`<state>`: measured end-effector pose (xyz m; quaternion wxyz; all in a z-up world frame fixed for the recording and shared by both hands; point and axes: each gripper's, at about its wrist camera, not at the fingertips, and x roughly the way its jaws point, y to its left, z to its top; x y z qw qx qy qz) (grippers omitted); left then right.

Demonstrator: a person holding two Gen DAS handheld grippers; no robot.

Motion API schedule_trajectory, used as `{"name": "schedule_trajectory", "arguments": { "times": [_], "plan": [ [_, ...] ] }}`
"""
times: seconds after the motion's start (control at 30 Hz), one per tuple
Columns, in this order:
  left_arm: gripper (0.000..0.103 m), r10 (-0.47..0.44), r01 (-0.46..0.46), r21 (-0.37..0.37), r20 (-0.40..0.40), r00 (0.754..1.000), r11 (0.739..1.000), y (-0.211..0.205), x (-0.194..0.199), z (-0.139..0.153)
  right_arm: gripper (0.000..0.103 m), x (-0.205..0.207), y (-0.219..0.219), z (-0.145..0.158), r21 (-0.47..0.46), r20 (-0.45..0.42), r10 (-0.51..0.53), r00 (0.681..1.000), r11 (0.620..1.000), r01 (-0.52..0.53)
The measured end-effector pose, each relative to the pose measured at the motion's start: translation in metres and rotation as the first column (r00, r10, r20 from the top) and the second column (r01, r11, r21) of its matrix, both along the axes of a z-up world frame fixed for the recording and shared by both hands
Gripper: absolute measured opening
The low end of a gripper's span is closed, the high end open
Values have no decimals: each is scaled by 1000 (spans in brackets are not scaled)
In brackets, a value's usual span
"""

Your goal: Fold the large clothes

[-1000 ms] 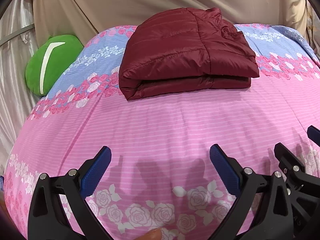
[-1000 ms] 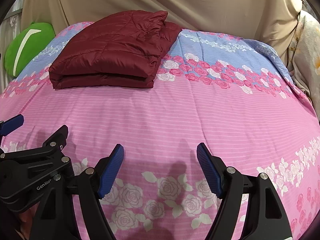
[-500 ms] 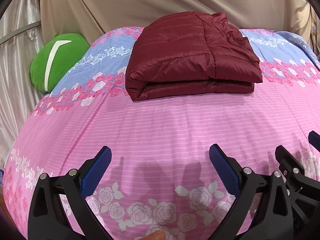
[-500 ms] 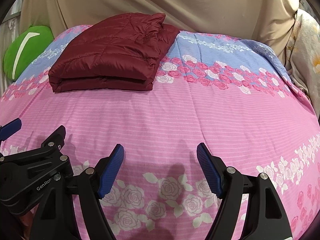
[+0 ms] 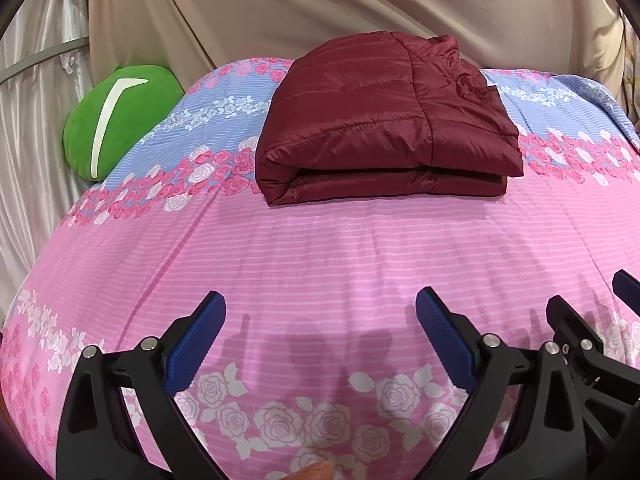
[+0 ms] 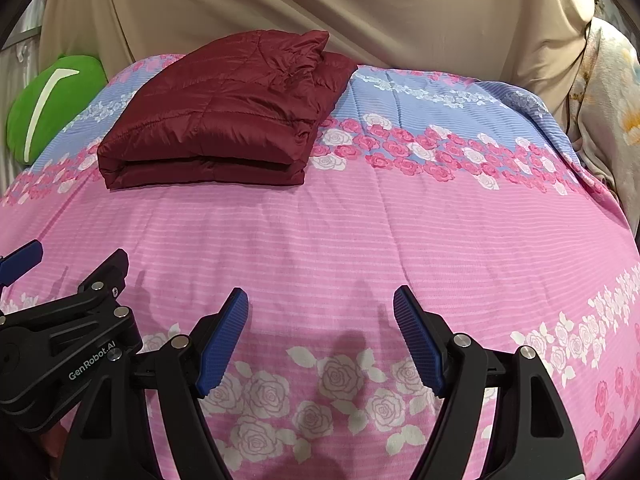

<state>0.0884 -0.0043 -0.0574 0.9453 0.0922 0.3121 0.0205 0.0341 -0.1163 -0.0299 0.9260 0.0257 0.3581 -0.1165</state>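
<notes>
A dark red quilted jacket (image 5: 384, 120) lies folded in a neat rectangular stack on the far part of the bed; it also shows in the right wrist view (image 6: 224, 120), at the far left. My left gripper (image 5: 320, 308) is open and empty, low over the pink bedspread near the front edge, well short of the jacket. My right gripper (image 6: 320, 300) is open and empty too, side by side with the left. The right gripper shows at the right edge of the left wrist view (image 5: 592, 328), and the left gripper at the left edge of the right wrist view (image 6: 60, 296).
The bed is covered by a pink and blue floral bedspread (image 5: 320, 248). A green cushion (image 5: 116, 116) sits at the bed's far left corner, seen also in the right wrist view (image 6: 44, 100). Beige cloth (image 5: 320, 4) hangs behind the bed. Patterned cloth (image 6: 608, 92) hangs at the right.
Both views have shifted so the folded jacket sits lower in frame. The jacket has not moved on the bed. Both grippers stay open.
</notes>
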Motion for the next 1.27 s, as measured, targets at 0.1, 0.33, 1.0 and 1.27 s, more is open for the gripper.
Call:
{"name": "schedule_trajectory", "arguments": {
  "times": [0.1,0.33,1.0,1.27],
  "plan": [
    [92,1,-1,-1,1,1000,1000,-1,0,0,73,0,1,0,0,1,-1,1000,1000,1],
    [92,2,-2,-1,1,1000,1000,-2,-1,0,73,0,0,0,0,1,0,1000,1000,0],
    [88,-7,7,-15,16,1000,1000,-4,-4,1,73,-1,-2,2,-1,6,-2,1000,1000,2],
    [84,-10,10,-13,17,1000,1000,-5,-4,2,73,-1,-1,1,-1,5,-3,1000,1000,3]
  ]
}}
